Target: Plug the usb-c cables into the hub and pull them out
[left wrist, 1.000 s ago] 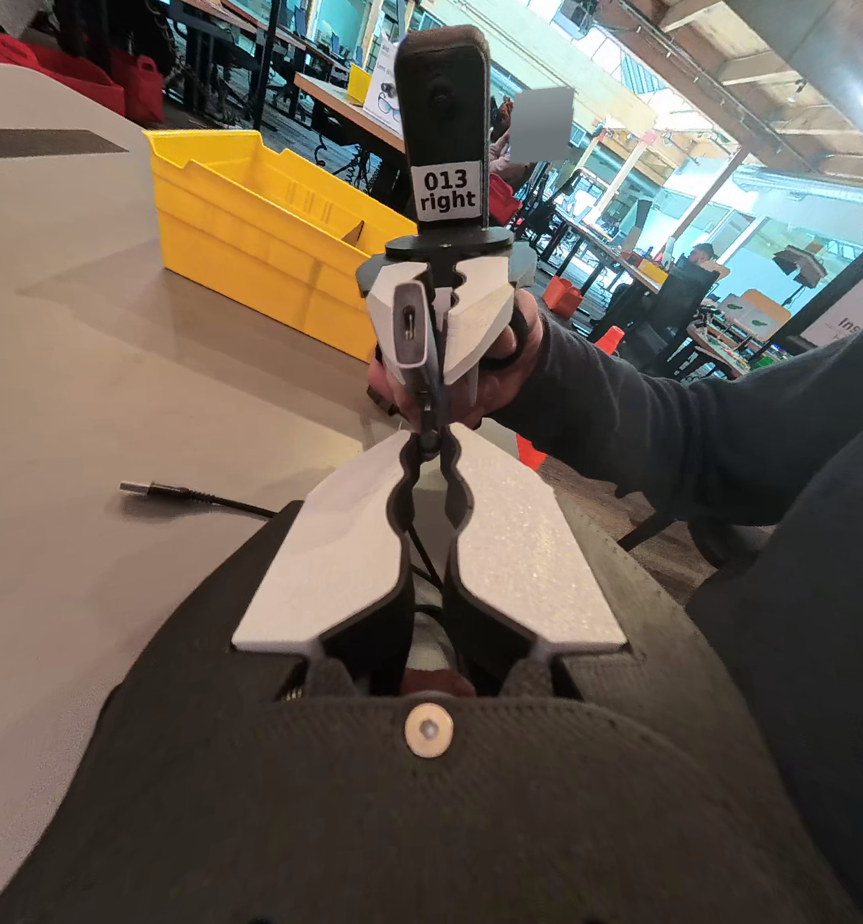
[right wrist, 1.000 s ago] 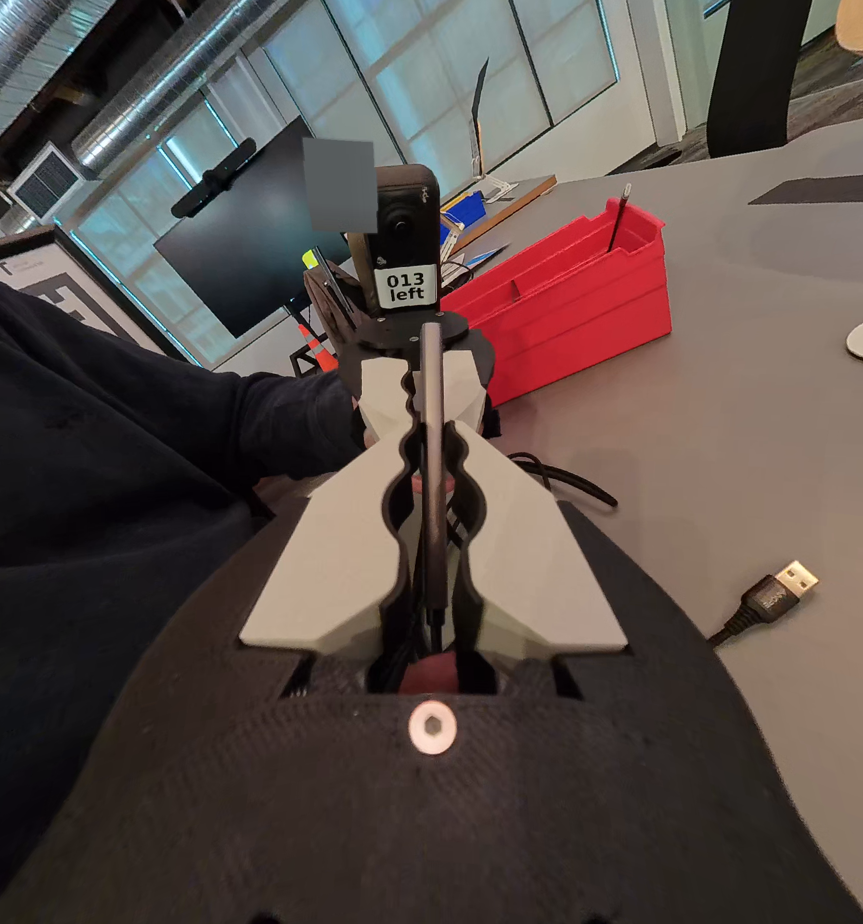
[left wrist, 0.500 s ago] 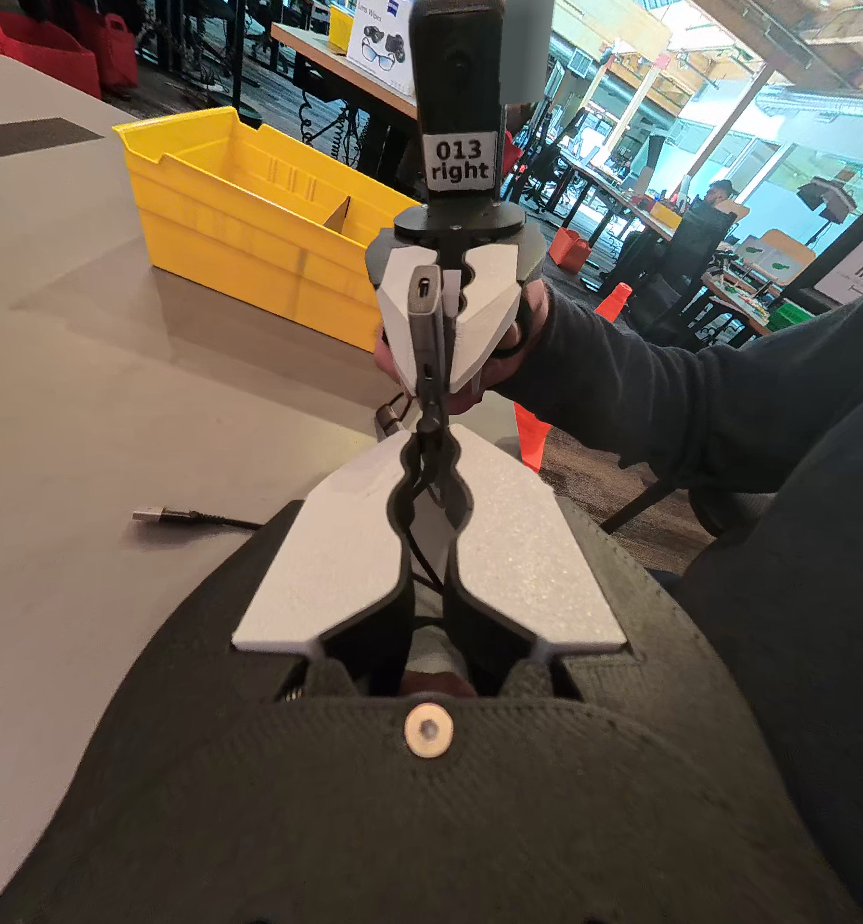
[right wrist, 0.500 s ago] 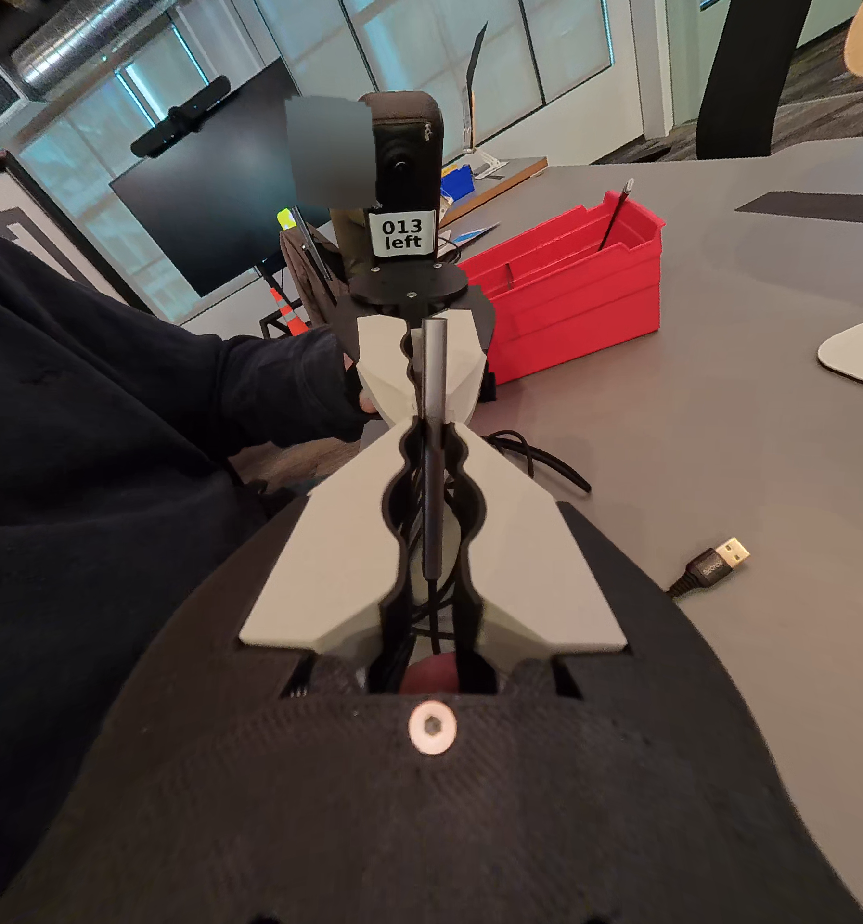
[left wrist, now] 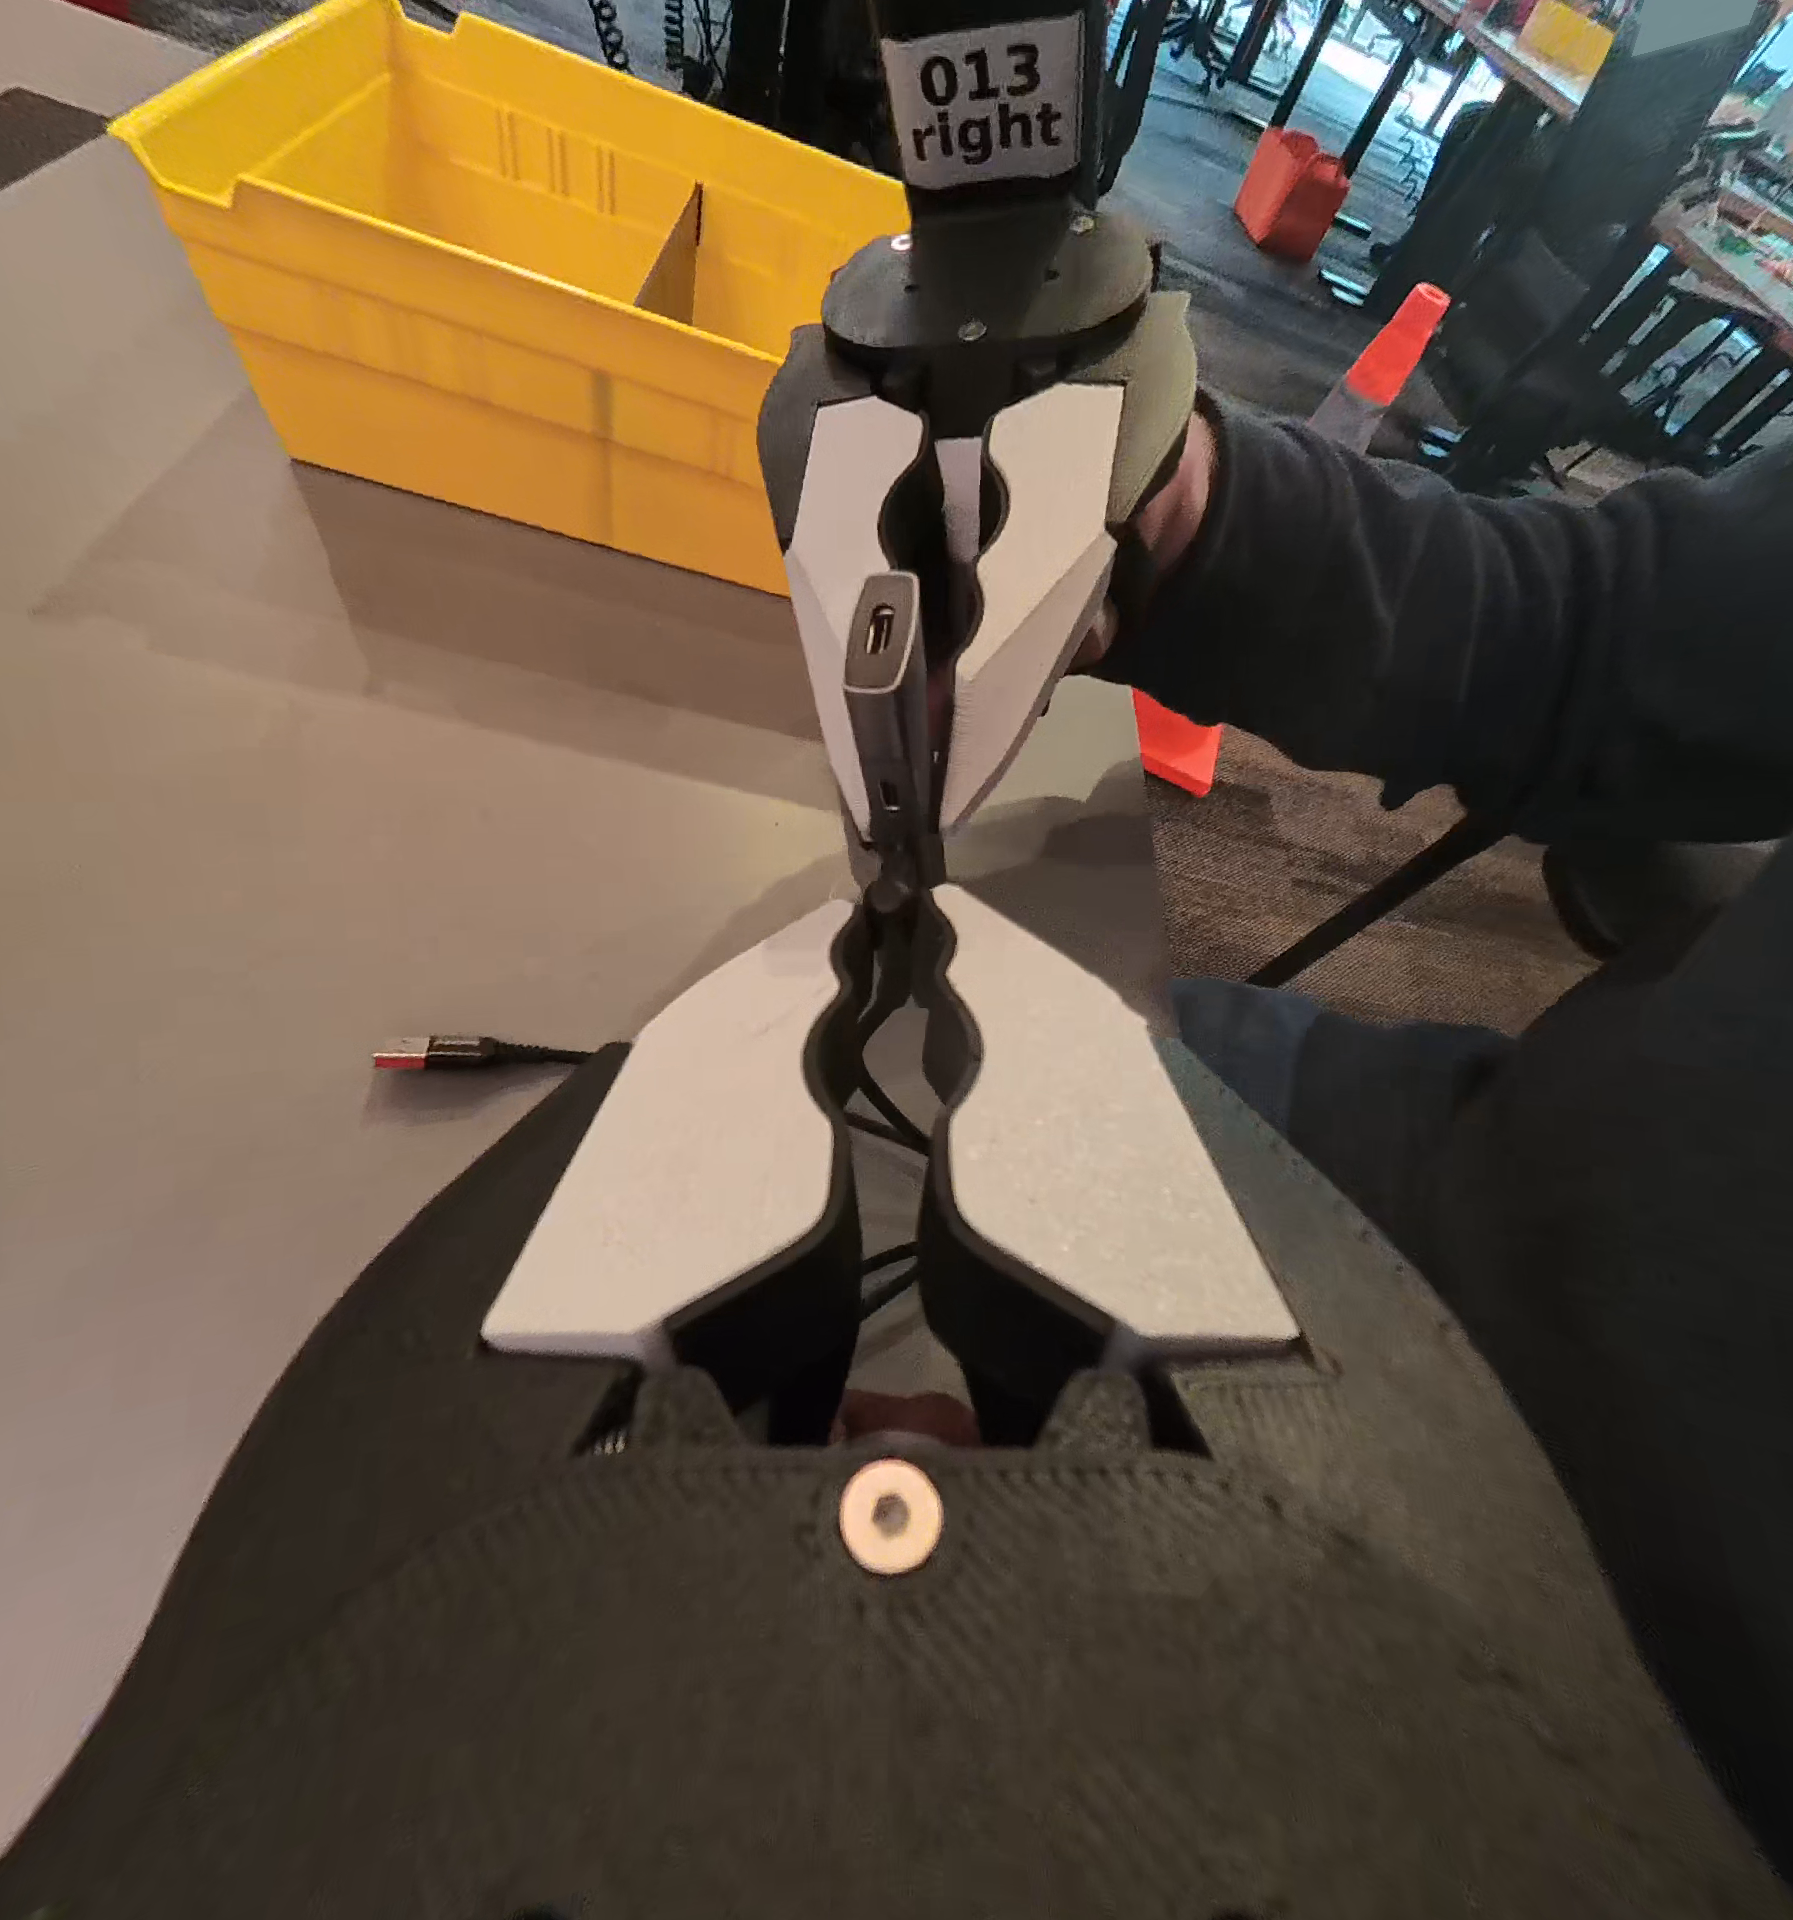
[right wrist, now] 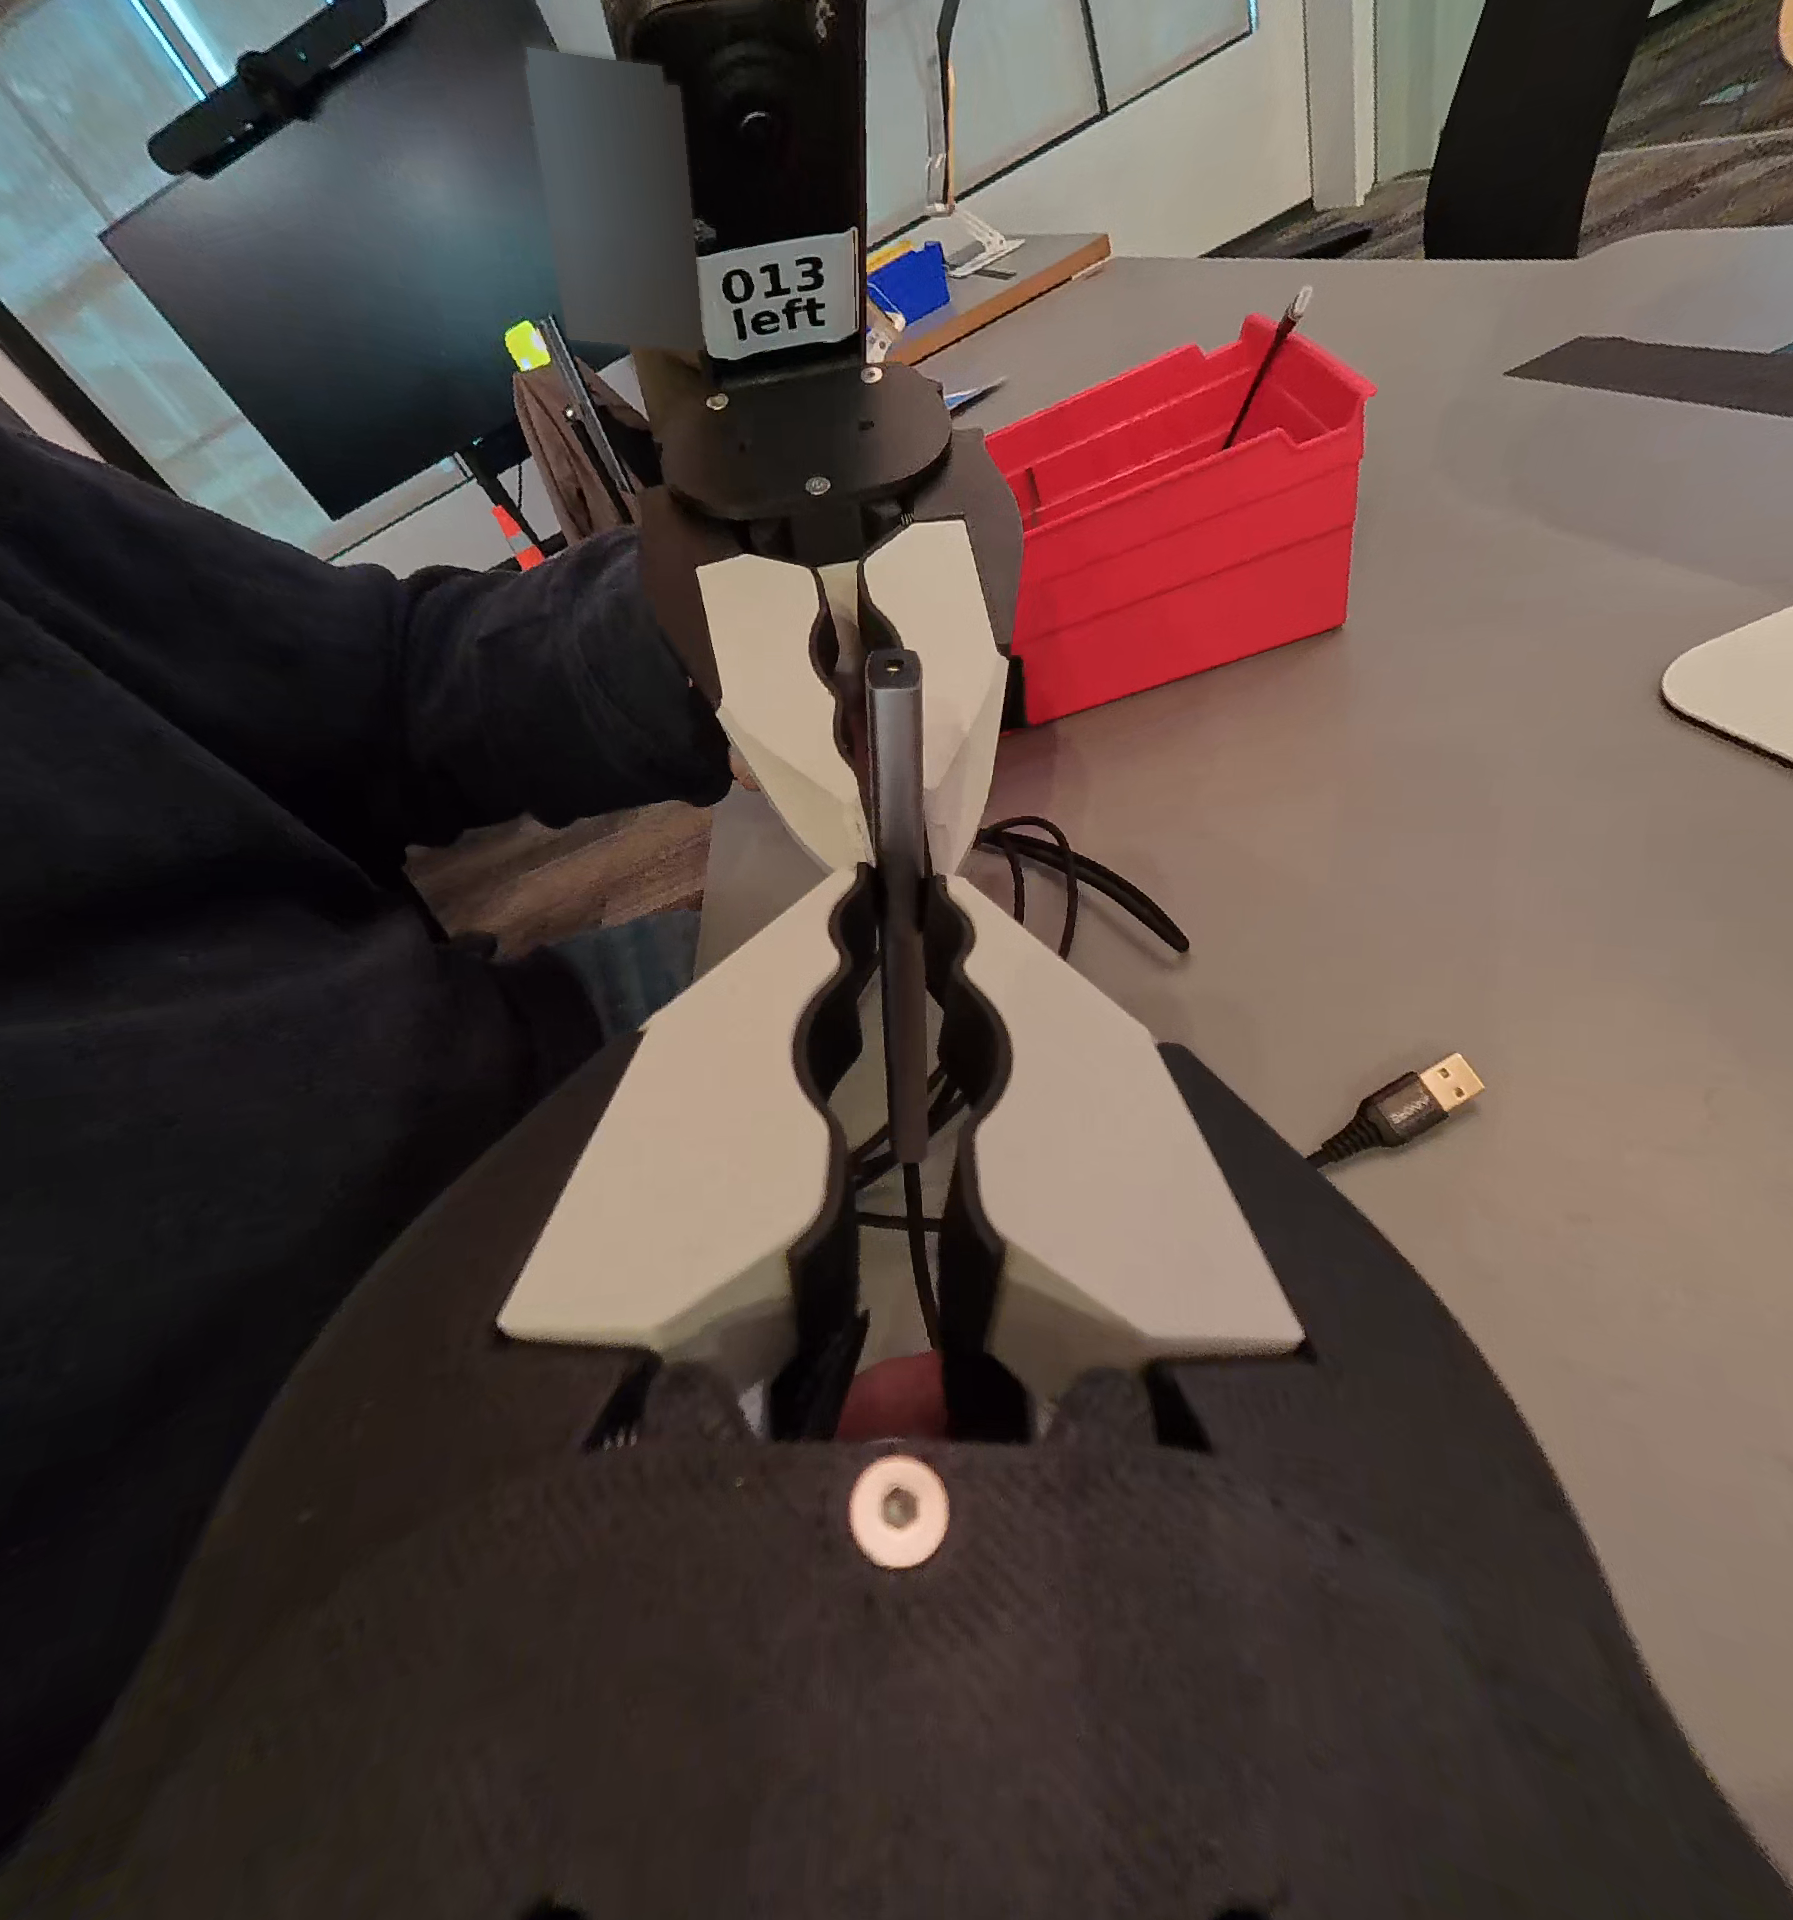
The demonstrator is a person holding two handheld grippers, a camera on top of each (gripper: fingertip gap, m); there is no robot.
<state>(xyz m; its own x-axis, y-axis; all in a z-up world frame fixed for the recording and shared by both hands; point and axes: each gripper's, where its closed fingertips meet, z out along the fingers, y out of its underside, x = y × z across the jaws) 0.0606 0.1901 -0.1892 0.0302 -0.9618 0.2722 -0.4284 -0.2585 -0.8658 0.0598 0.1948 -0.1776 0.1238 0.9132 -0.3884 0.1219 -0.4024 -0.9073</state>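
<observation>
As you hold them now, left tongs point(left wrist: 897, 920): closed on the usb-c cable plug point(left wrist: 887, 896).
Right tongs point(right wrist: 897, 883): clamped on the grey hub point(right wrist: 892, 790).
Hub axis: lengthwise along the right tongs, pointing at the left tongs, tip to tip.
Seating: cannot tell.
Judgement: move the plug along that axis only.

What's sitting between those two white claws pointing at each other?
A slim grey metal hub, clamped in the right claw, in both views.

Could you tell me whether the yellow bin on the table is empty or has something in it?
Appears empty: the yellow bin's visible compartments show bare plastic; its far corners are hidden.
</observation>
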